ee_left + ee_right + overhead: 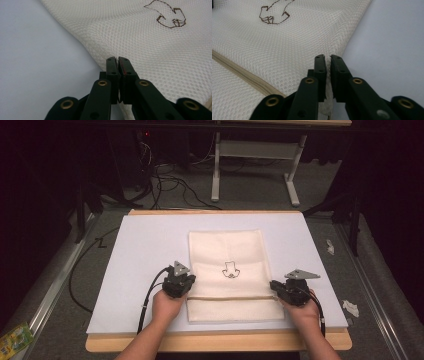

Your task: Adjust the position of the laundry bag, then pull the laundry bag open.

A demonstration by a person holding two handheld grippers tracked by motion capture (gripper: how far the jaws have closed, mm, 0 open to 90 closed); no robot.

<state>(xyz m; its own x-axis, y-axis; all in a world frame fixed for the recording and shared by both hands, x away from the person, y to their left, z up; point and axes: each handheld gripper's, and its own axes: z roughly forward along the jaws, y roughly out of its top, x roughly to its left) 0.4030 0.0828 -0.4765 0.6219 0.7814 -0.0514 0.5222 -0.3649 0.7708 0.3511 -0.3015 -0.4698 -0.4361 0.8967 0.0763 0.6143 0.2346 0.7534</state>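
A cream mesh cloth (227, 255) with a small brown embroidered figure (230, 270) lies on the white mat. Its near part is folded over, with a tan seam (230, 297) running across. My left gripper (186, 284) is at the cloth's left edge, jaws shut on the mesh edge (117, 59). My right gripper (274, 286) is at the right edge, jaws pinched on the mesh cloth (287, 50) there, with fabric showing between them. The embroidered figure (167, 15) lies beyond the left jaws, and the embroidered figure (274, 13) beyond the right ones.
The white mat (145, 250) covers a wooden table (215, 342). Black cables (147, 295) trail from the left gripper. Beyond the table are a grey floor, more cables (170, 185) and a white table frame (255, 157). Paper scraps (350, 307) lie on the right.
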